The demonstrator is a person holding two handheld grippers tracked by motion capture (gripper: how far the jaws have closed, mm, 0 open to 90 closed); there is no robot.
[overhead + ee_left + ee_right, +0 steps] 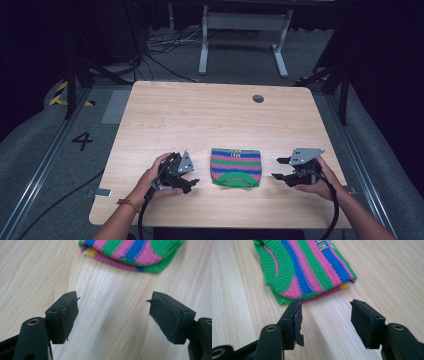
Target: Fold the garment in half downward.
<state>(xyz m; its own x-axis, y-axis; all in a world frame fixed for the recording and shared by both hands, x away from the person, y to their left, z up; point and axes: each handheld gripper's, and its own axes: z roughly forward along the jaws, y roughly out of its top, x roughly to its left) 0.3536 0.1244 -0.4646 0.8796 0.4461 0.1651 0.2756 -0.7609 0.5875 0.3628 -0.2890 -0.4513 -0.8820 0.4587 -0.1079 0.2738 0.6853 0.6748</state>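
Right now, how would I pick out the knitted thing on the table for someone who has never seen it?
On the light wooden table, look at the near edge, between the left gripper and right gripper. The folded knit garment lies flat there, alone in bright pink, green and blue stripes with a green ribbed neckline.

Looks like a lab or data-recording studio, not a home. Bare light-wood table sits centre frame with a round cable hole near its far edge. Dark curtained or black walls all round the upper frame. Grey carpeted floor with metal floor rails running down both sides. A black "4" marked on the floor at left, yellow-black hazard tape further up. Loose cables across the floor at the top, next to a white desk frame. Black stand legs at both upper corners.
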